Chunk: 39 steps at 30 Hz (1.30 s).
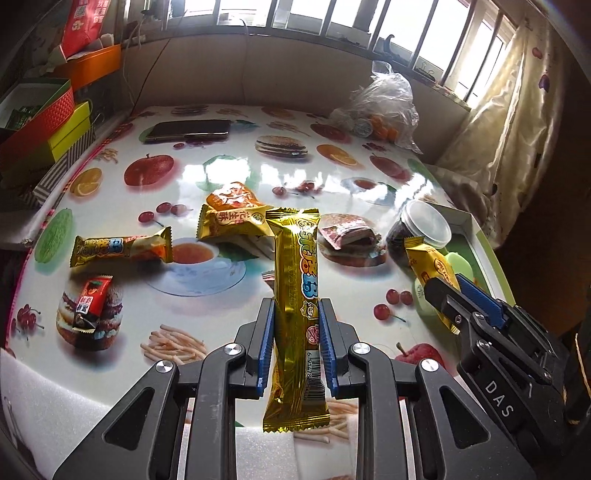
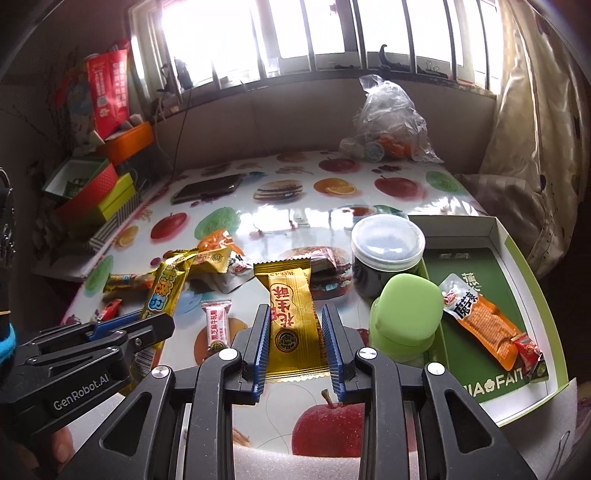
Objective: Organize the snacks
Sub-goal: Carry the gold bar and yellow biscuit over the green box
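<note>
Two handheld grippers hover above a fruit-patterned tabletop [image 1: 229,177]. The left gripper [image 1: 296,343] has its jaws pinching a long gold snack bar [image 1: 295,295]. The right gripper [image 2: 294,347] pinches a flat gold snack packet [image 2: 291,325] beside a green-lined box [image 2: 517,266].

A: Where's the light from?

B: Daylight through the barred window [image 2: 295,33] at the back, blown out to white. It throws bright glare patches across the glossy tabletop [image 1: 236,173].

A: Sharpness?

B: Crisp in the centre. The fisheye bends straight lines, and the corners fall into dark vignette; the near foreground sits in shade.
</note>
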Available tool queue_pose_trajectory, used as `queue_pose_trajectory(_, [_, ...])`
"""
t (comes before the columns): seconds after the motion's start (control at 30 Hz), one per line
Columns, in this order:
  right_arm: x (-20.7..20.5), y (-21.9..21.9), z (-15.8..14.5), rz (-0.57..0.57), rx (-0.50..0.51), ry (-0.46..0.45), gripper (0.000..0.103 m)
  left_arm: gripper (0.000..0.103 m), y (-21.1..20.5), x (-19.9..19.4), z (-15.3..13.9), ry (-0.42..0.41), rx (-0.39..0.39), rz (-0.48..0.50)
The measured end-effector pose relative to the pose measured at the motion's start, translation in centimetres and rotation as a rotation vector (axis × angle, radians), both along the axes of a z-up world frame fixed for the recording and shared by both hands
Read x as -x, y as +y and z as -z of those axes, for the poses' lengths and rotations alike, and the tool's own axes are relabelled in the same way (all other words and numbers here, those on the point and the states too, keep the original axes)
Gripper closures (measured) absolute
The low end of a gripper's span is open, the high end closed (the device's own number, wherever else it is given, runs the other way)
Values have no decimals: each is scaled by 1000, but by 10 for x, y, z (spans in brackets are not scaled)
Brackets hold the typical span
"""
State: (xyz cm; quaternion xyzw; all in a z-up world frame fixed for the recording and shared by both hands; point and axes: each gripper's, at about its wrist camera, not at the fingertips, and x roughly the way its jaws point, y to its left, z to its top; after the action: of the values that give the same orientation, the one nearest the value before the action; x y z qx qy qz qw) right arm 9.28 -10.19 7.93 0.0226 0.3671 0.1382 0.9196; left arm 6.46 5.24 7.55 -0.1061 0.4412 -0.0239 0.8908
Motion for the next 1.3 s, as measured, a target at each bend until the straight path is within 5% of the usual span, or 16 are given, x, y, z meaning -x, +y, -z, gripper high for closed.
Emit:
queue_pose_trajectory(0.6, [13,-72,-23,147,-10,-51,77,79,-72,-13,-32,-32,40,171])
queue_pose_trajectory(1.3, [-1,-157,-5,296,3,-12,77,79,-159,-49,-32,17,100,289])
